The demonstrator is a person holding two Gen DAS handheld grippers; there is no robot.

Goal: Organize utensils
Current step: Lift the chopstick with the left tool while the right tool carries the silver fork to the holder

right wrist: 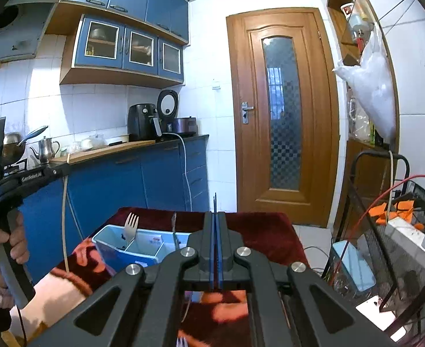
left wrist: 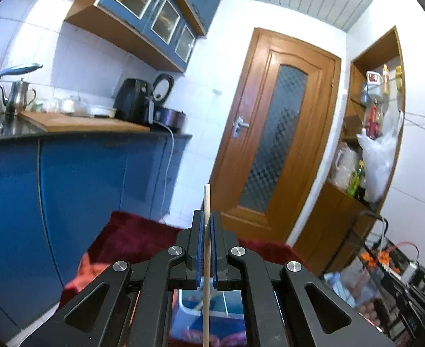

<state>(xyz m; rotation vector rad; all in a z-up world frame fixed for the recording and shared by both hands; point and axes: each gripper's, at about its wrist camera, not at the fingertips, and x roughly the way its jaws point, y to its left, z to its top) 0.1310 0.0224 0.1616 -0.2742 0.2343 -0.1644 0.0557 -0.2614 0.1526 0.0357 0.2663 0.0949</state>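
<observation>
our left claw [left wrist: 207,228] is closed on a light, stiff, slippery chopstick [left wrist: 206,202] held mid-shaft, our right claw [right wrist: 216,222] pinches a thin dark stick [right wrist: 215,202], bin [right wrist: 131,248] just below-left.

A compartmented utensil box [right wrist: 131,250] sits on the cloth-covered tabletop [right wrist: 258,231], left of the right hand-held gripper [right wrist: 216,222]. A fork [right wrist: 131,227] stands upright in its left compartment. The left hand-held gripper [left wrist: 207,225] holds a chopstick [left wrist: 206,199] upright above the box. Behind the tabletop runs a counter [right wrist: 131,147] carrying a kettle [right wrist: 47,149] at left and an air fryer [right wrist: 143,125] farther right; a door [right wrist: 282,115] stands right of the counter.
</observation>
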